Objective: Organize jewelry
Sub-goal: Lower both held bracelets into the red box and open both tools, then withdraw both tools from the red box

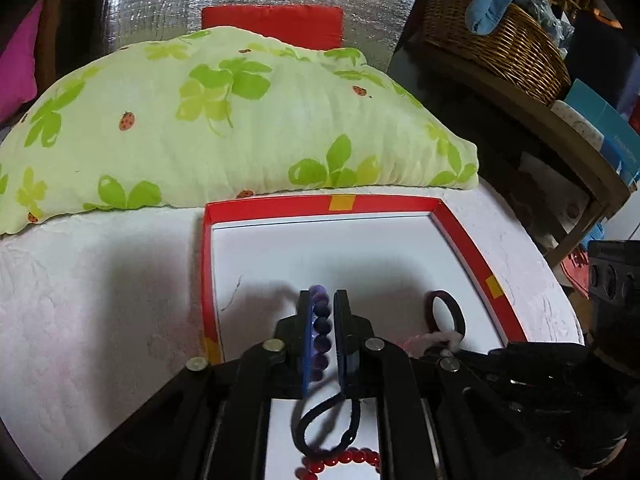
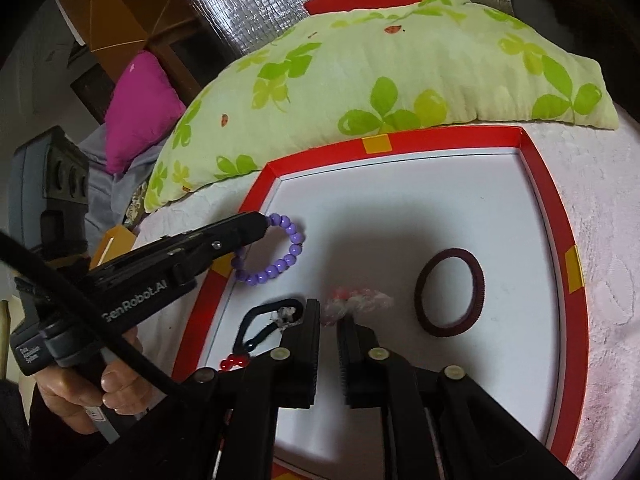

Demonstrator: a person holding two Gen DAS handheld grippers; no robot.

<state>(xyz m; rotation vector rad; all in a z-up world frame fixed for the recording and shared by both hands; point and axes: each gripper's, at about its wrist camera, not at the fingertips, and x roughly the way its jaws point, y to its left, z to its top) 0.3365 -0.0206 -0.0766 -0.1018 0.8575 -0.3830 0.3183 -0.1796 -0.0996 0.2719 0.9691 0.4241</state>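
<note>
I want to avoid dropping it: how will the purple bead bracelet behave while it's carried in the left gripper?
The purple bead bracelet probably hangs as a loose loop, since only one side sits in the left gripper. Its glossy round beads look slippery, so it may slide. If released onto the red tray, it would likely flop rather than roll.

"GenRobot.AI" on left gripper body — "Data Acquisition System" on its handle

We are seeing a green clover-print pillow lying on white bedding, a red cushion leaning behind it, a wicker basket sitting right, a magenta pillow resting left.
</note>
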